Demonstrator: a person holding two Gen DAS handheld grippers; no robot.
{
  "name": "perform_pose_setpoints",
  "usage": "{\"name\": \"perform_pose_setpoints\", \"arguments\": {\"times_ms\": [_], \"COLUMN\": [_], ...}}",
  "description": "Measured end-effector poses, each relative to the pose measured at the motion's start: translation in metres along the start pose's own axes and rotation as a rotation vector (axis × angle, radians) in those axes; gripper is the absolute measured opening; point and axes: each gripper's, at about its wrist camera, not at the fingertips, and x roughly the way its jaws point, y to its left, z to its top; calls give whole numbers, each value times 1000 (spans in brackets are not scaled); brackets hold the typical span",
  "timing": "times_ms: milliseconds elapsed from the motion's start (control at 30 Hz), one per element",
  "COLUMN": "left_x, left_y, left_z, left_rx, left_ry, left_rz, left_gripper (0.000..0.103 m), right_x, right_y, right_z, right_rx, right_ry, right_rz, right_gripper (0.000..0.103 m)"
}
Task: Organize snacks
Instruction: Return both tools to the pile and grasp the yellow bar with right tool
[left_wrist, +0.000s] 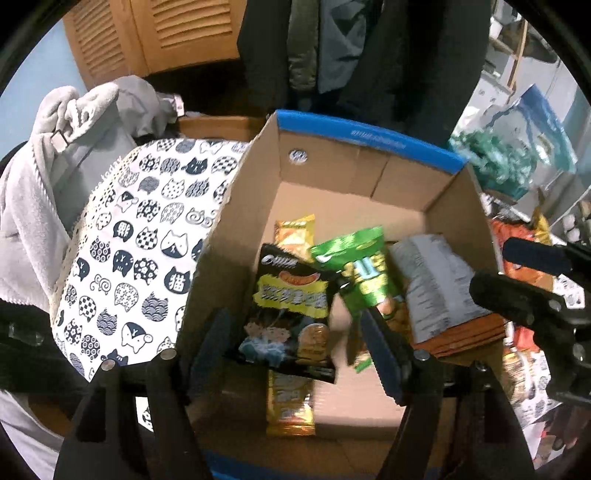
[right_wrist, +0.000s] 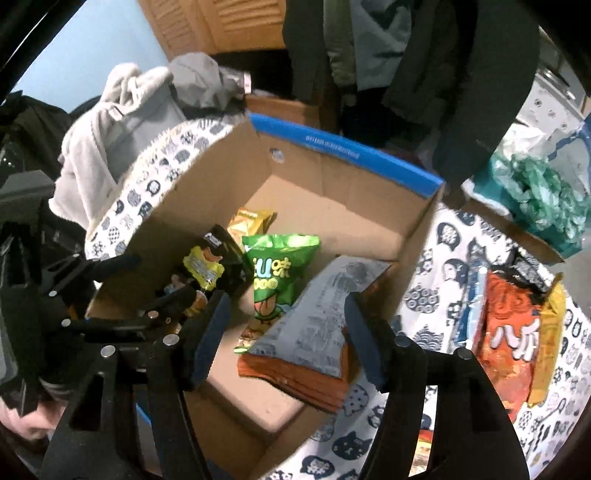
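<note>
An open cardboard box (left_wrist: 369, 177) with a blue rim holds snack bags: a black and yellow bag (left_wrist: 291, 314), a green bag (left_wrist: 360, 273), a silver and orange bag (left_wrist: 439, 291) and a yellow bag (left_wrist: 295, 236). My left gripper (left_wrist: 295, 332) is open over the box, its fingers either side of the black bag, which looks loose. My right gripper (right_wrist: 284, 332) is open above the silver and orange bag (right_wrist: 314, 332), which leans on the box's near right wall. The green bag (right_wrist: 275, 273) and black bag (right_wrist: 210, 262) lie beyond it.
The box (right_wrist: 406, 258) sits on a cat-print cloth (left_wrist: 129, 240). An orange-red snack bag (right_wrist: 509, 332) and a yellow packet (right_wrist: 550, 339) lie on the cloth right of the box. Grey clothing (left_wrist: 48, 177), hanging coats (left_wrist: 369, 44) and a teal plastic bag (right_wrist: 546, 195) surround it.
</note>
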Motion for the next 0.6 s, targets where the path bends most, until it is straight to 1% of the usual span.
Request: {"name": "perform_pose_setpoints", "arguments": {"times_ms": [100, 167, 300, 467, 600], "left_x": [-13, -20, -34, -43, -46], "left_y": [-10, -17, -38, -61, -79], "left_z": [2, 3, 4, 3, 3], "left_rx": [14, 28, 69, 102, 119], "left_ry": [-27, -43, -75, -89, -84], "left_rz": [-27, -44, -75, -98, -119], "left_gripper": [75, 78, 80, 81, 81], "right_x": [-17, -27, -45, -66, -81], "right_y": [-1, -3, -12, -31, -51], "right_z": [-5, -8, -18, -31, -44], "right_rx": [-15, -25, -29, -11, 0], "right_ry": [-32, -50, -73, -97, -105], "right_rz": [-8, -12, -25, -46, -75], "right_gripper": [68, 68, 68, 68, 68]}}
